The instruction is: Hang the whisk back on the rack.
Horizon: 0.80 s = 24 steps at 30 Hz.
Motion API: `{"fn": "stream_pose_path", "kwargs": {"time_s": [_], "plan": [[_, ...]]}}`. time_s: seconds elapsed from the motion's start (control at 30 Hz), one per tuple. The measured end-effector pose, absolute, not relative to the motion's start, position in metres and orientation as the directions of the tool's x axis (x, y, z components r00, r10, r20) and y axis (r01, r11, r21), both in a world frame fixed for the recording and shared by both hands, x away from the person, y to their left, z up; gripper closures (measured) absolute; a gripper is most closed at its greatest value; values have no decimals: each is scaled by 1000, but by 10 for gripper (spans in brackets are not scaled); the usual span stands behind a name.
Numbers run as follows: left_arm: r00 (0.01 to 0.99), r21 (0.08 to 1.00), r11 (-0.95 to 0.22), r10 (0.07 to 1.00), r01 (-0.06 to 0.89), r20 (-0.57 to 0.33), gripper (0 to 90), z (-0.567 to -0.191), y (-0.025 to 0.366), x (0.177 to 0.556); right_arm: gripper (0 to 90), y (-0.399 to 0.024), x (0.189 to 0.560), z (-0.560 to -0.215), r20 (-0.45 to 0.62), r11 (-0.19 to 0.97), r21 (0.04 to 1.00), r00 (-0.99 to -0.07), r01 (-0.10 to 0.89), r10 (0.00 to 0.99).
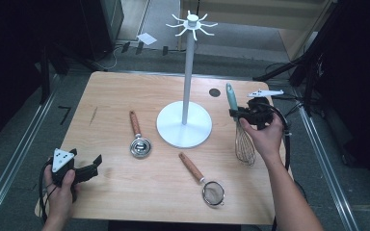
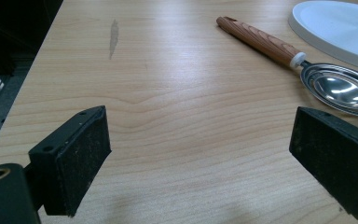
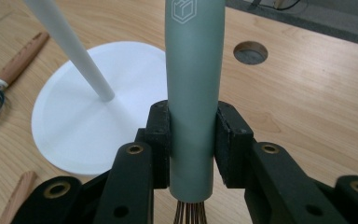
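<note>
We hold the right gripper near the far right side of the table; our right forearm comes up from the bottom edge and our right hand wraps around the gripper's body, with the jaws pointing left toward the white stand; the jaws are closed tight on the whisk, one pad on each side of its grey-green handle, just above where the wires start; in the right gripper view the handle stands straight up between the jaws, and the thin wires poke out below; in the high view the whisk's handle points away from us and its wire end hangs toward us, over the right part of the table, just beside the stand's round base.

Our left hand sits at the near left corner of the table, fingers curled around the left gripper; its jaws point right, across the wood; they are wide open and hold nothing, with bare table between the two pads; the scoop with the wooden handle lies a little way ahead of them, close to the stand; the small strainer lies nearer to us, in the middle of the table.
</note>
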<state>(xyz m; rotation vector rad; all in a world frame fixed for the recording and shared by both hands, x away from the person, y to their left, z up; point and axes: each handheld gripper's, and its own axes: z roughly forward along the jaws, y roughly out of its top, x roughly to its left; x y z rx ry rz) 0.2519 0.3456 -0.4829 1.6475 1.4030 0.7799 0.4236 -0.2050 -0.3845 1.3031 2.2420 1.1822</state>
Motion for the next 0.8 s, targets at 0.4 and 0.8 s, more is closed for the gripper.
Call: {"fn": "stream_pose_path", "kwargs": {"time_s": [0.4,0.8], "plan": [[190,879,-48,981,475,-49,57,-483,346,252,714,-206,411,-376,141,206,848,-582,489,801],[189,879,-49,981,474,-47,57,-483,345,252,714,-205,405,-367,158,161,881,-598,446,786]]}}
